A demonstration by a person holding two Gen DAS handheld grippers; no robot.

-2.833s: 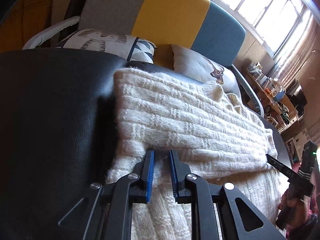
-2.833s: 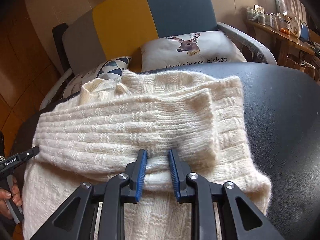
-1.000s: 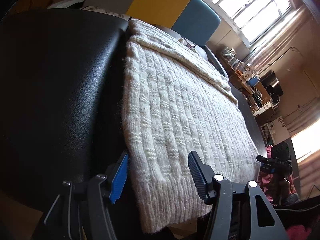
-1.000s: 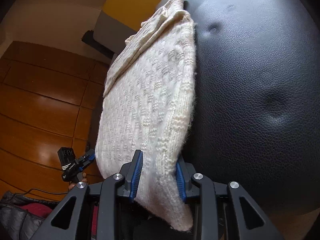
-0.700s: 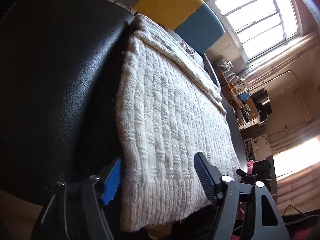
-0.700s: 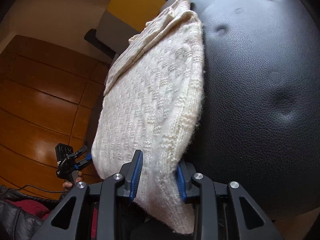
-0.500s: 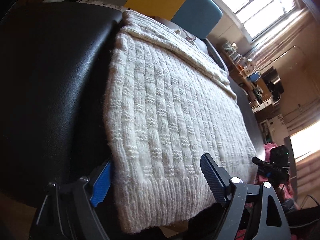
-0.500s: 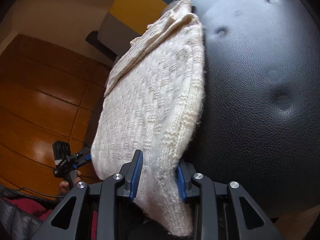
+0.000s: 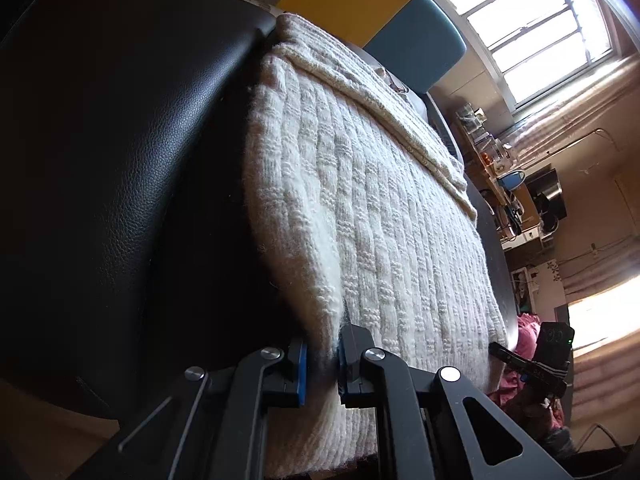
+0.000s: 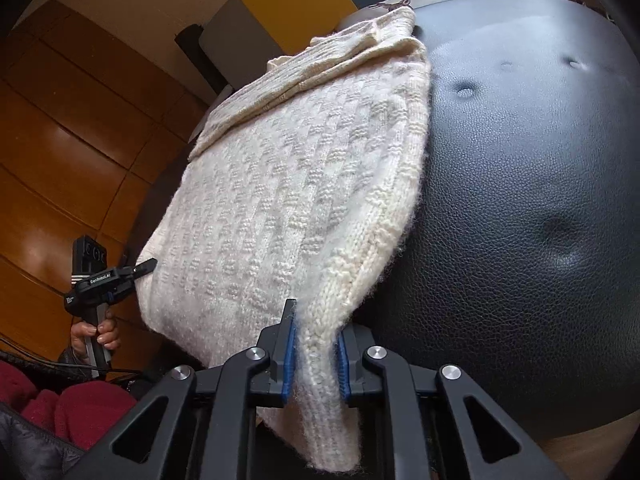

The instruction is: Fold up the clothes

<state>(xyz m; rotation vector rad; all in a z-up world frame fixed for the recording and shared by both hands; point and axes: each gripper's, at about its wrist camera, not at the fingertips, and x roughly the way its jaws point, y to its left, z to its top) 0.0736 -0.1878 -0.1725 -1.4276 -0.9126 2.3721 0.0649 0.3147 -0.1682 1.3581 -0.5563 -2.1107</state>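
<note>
A cream knit sweater, partly folded, lies on a black leather ottoman, its near hem hanging over the ottoman's front edge. The left gripper is closing, pinching the sweater's left hem corner between its blue pads. The right gripper is also closing, clamped on the right hem corner. The sweater's long axis runs away from both grippers toward the collar end at the ottoman's far edge; neither hand is nearer, so the hem likely travels forward.

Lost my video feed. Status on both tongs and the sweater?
Left tongs and right tongs closing, each pinching the sweater's near hem. Sweater draped on black leather seat. Nothing in the way.
</note>
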